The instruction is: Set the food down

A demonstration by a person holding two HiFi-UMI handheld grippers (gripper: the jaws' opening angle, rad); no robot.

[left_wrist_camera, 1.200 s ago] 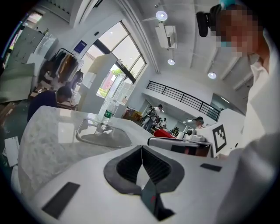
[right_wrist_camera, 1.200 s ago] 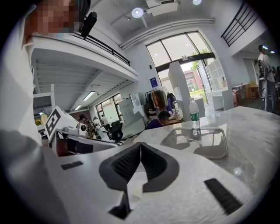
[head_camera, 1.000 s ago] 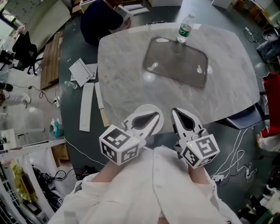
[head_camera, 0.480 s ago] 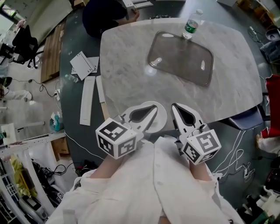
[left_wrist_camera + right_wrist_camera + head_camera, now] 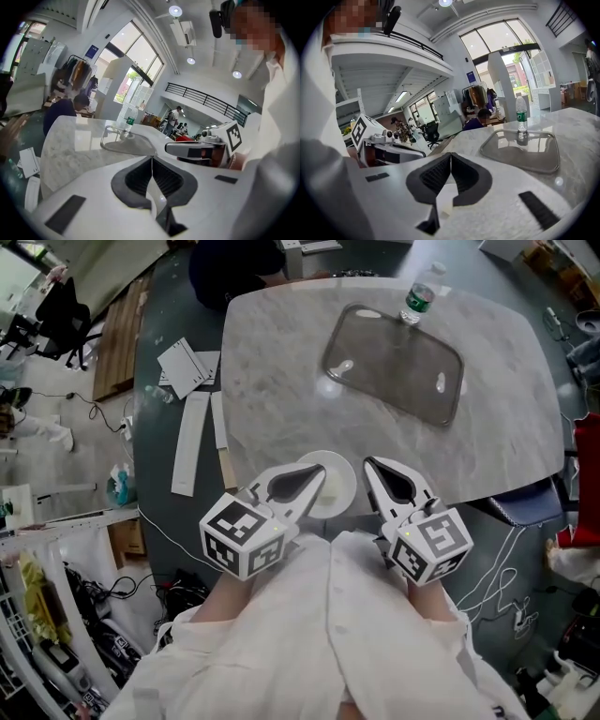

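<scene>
No food shows in any view. A white round plate (image 5: pixel 336 486) lies at the marble table's (image 5: pixel 281 381) near edge. My left gripper (image 5: pixel 319 476) hangs over the plate's left part, jaws shut with nothing between them, as in the left gripper view (image 5: pixel 151 161). My right gripper (image 5: pixel 372 468) is just right of the plate, jaws pressed together and empty, also in its own view (image 5: pixel 450 159). Both are held close to the person's white sleeves. A grey tray (image 5: pixel 394 376) lies on the far half of the table.
A water bottle (image 5: pixel 419 301) stands at the tray's far edge. A person in dark clothes (image 5: pixel 234 268) sits at the table's far side. White sheets and strips (image 5: pixel 187 371) lie on the dark floor to the left. Cables (image 5: pixel 511 559) trail on the right.
Both grippers stay shut and have edged slightly forward over the table's near edge. The head view has shifted, so the tray and bottle sit further right in the frame.
</scene>
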